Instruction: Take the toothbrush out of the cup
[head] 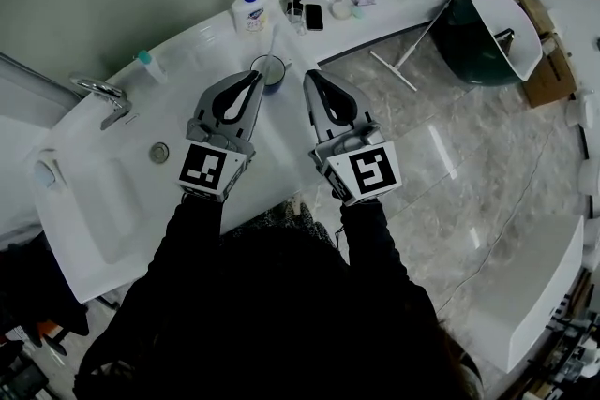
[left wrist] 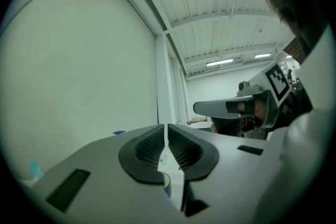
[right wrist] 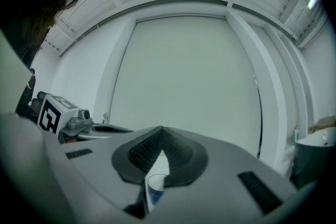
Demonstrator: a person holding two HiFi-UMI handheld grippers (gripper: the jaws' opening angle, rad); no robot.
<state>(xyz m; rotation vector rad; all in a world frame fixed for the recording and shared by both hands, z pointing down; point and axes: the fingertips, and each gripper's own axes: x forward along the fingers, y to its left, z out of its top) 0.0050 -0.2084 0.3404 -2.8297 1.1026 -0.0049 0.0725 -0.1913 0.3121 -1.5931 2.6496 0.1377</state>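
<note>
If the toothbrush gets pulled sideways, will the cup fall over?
It might. The cup looks small and probably light, and the toothbrush sticks up well above its rim, so a sideways tug could lever it over. The counter looks smooth and glossy, so the cup may slide instead. Pulling straight up seems safer.

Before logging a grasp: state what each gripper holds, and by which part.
Nothing: left gripper and right gripper have jaws shut, empty; toothbrush sits in cup.

Bathroom: white washbasin (head: 86, 206), chrome faucet (head: 105, 95), soap dispenser (head: 250, 10), marble floor (head: 450, 155).
</note>
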